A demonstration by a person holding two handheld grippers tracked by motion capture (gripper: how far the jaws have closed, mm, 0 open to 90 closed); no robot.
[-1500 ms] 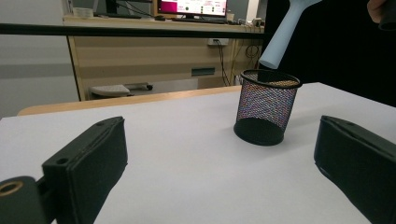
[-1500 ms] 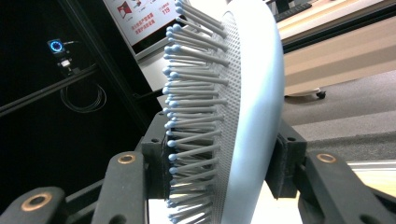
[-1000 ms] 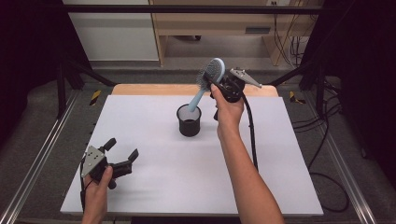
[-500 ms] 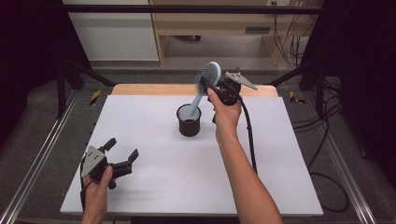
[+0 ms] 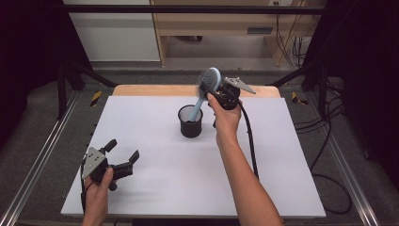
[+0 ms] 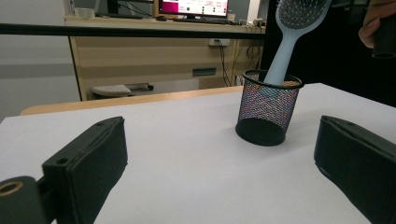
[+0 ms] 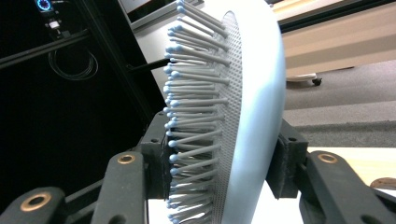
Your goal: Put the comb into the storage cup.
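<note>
Right tool [image 7: 224, 186] is pinching the hairbrush [image 5: 208, 81] by its head, handle resting in the mesh cup [image 5: 190, 121]. Light, rigid plastic; bristles are yielding, so grip may slip. Left tool [image 5: 123, 157] is idling spread over the bench [image 5: 155, 179].

A white table top [image 5: 155, 188] sits under bright, even light, a strip of pale wood [image 5: 155, 89] showing along its far edge. Beyond it lies grey floor [image 5: 226, 59], then a light wooden desk [image 5: 211, 21] with a white panel [image 5: 113, 33] beside it. Over on the left gripper view a lit monitor [image 6: 194, 6] glows on that desk. Black curtains [image 5: 28, 56] hang dark at both sides, black frame bars [image 5: 188, 8] cross overhead, and cables [image 5: 324, 141] trail over the floor at right.
</note>
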